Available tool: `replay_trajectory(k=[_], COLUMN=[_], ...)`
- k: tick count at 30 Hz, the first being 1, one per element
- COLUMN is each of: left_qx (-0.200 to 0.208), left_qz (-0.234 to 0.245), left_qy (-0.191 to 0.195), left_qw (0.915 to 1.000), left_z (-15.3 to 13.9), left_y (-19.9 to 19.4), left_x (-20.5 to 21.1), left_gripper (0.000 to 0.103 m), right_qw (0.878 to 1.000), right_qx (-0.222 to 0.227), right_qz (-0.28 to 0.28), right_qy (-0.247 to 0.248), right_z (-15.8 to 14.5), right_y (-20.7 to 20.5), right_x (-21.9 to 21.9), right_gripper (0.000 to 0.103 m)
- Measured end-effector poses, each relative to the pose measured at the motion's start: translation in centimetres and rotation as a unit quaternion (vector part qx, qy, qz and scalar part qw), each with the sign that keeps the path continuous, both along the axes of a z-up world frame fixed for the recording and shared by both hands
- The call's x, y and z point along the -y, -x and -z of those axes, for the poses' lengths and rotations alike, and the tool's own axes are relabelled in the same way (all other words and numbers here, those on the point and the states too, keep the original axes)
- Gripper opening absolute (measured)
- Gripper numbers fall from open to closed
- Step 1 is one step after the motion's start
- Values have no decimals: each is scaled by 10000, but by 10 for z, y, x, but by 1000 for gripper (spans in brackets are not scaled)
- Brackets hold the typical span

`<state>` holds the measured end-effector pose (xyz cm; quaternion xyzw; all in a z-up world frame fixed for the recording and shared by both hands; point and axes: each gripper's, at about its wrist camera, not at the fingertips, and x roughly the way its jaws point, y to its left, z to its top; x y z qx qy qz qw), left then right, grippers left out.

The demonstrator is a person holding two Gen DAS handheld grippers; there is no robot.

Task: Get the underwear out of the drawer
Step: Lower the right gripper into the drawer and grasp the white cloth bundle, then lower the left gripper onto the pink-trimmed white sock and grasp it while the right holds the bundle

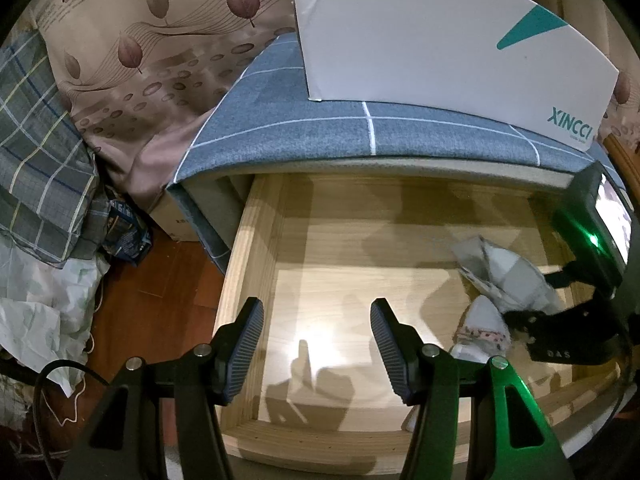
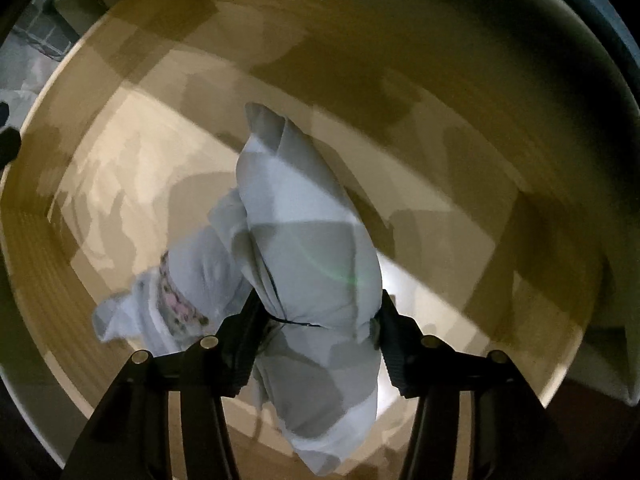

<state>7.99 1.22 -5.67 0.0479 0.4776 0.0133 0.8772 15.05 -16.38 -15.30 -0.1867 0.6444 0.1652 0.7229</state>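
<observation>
The light wooden drawer (image 1: 256, 248) stands pulled open under a blue-grey checked top. My right gripper (image 2: 318, 320) is shut on a white and grey checked piece of underwear (image 2: 308, 216) and holds it over the drawer floor. It also shows in the left wrist view (image 1: 506, 276), at the drawer's right side, with the right gripper (image 1: 516, 316) on it. A second white garment with a pink patterned band (image 2: 176, 300) hangs beside it, also in the left wrist view (image 1: 482, 324). My left gripper (image 1: 316, 344) is open and empty above the drawer's front left part.
A white XINCCI box (image 1: 440, 40) stands on the checked top (image 1: 320, 136). To the left are a leaf-print cloth (image 1: 132, 48), a plaid bundle (image 1: 36, 152), crumpled white bags (image 1: 44, 312) and a red-brown wooden floor (image 1: 160, 300). The drawer's front wall (image 1: 320, 440) is below my left gripper.
</observation>
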Motion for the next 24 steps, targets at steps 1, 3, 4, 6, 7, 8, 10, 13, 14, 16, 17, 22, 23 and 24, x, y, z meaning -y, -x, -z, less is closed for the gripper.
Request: replay_trajectory(k=[1, 3, 4, 6, 7, 8, 10, 13, 14, 16, 17, 22, 23, 24], left_qx=[0, -2, 1, 2, -4, -6, -2, -15, -17, -31, -46, -81, -99, -116], left_qz=[5, 7, 13, 23, 28, 37, 48, 83, 91, 115, 133, 191, 209, 238], left_qy=[-1, -8, -15, -26, -30, -32, -52, -81, -91, -109, -119, -143, -138, -139], left_qw=[10000, 10000, 10000, 10000, 10000, 10000, 10000, 9999, 9999, 9999, 9998, 9997, 9996, 9996], left_z=[0, 1, 1, 1, 2, 2, 2, 2, 2, 2, 3, 4, 4, 5], left_y=[0, 0, 0, 1, 1, 1, 1, 2, 2, 2, 2, 3, 3, 3], left_x=[0, 0, 0, 1, 1, 1, 1, 2, 3, 4, 5, 9, 10, 12], left_gripper=[57, 57, 57, 57, 57, 57, 57, 57, 57, 57, 57, 57, 57, 57], right_qw=[10000, 9997, 9994, 9981, 9973, 9962, 9935, 9895, 9886, 9852, 9834, 9749, 9729, 9716], right_qx=[-34, -137, -215, -353, -411, -475, -576, -673, -696, -737, -743, -780, -770, -765], right_qz=[28, 155, 246, 471, 586, 714, 976, 1268, 1329, 1546, 1654, 2086, 2180, 2239], right_qy=[48, 129, 143, 153, 167, 169, 122, 135, 130, 108, 102, 49, 47, 39], right_z=[1, 3, 3, 5, 6, 7, 8, 10, 11, 12, 12, 16, 16, 15], right_y=[4, 10, 11, 14, 15, 16, 19, 22, 23, 24, 24, 25, 25, 22], right_x=[0, 8, 11, 20, 24, 29, 37, 44, 46, 46, 47, 52, 54, 58], right_gripper=[50, 50, 50, 50, 50, 50, 50, 50, 50, 50, 50, 50, 50, 50])
